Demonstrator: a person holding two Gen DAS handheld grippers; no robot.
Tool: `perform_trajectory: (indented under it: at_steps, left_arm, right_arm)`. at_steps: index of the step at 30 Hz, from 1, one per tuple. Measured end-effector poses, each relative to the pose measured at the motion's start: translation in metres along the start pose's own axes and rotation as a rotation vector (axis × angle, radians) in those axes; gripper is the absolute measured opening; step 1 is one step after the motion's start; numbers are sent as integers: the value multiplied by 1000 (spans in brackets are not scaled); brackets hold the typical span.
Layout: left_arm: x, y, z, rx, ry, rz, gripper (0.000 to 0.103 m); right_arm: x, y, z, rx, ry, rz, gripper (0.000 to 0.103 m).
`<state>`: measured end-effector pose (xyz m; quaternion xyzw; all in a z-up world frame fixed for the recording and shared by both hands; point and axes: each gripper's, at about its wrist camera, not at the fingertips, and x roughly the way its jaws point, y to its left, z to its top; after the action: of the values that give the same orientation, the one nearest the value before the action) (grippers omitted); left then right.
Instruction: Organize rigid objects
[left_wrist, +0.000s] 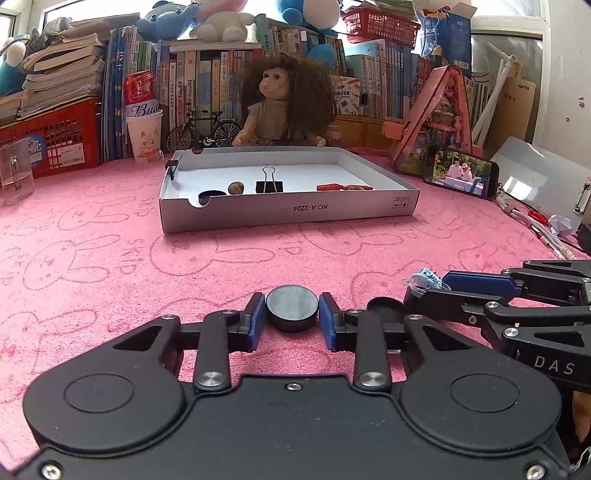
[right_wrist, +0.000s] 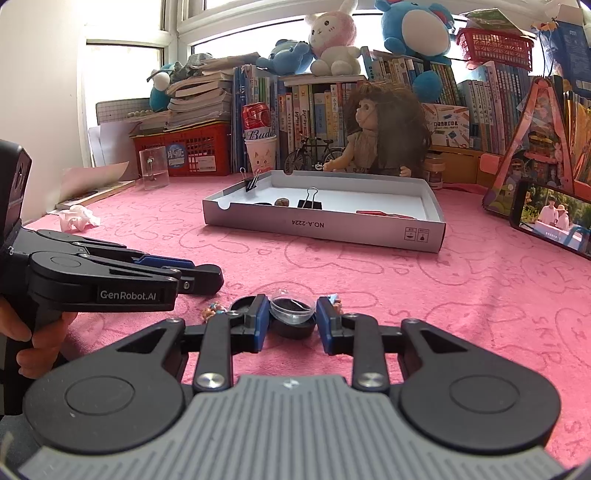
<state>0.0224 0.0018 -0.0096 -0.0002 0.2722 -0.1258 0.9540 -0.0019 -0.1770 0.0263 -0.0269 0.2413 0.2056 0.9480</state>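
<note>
We have a black disc (left_wrist: 292, 308) clamped in the left gripper (left_wrist: 292, 318) and a clear-topped pot (right_wrist: 292, 316) in the right gripper (right_wrist: 291, 321), both low over the pink counter (left_wrist: 110, 266). We judge the pickup done; next, carry them forward and release inside the tray (left_wrist: 288, 214).

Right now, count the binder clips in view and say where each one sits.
2. One binder clip stands upright on the tray floor, mid-tray. The other clip is clamped on the white tray's left wall. More could hide behind the near wall.
</note>
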Motion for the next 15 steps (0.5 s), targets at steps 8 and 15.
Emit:
perform_trajectory:
  at_steps: [8, 15]
  left_arm:
    - [-4, -1, 0, -3, -12, 9, 30]
    - [-5, 1, 1, -12, -12, 20, 30]
  right_arm:
    - [-2, -2, 1, 21, -5, 12, 25]
    - [0, -2, 1, 28, -2, 5, 32]
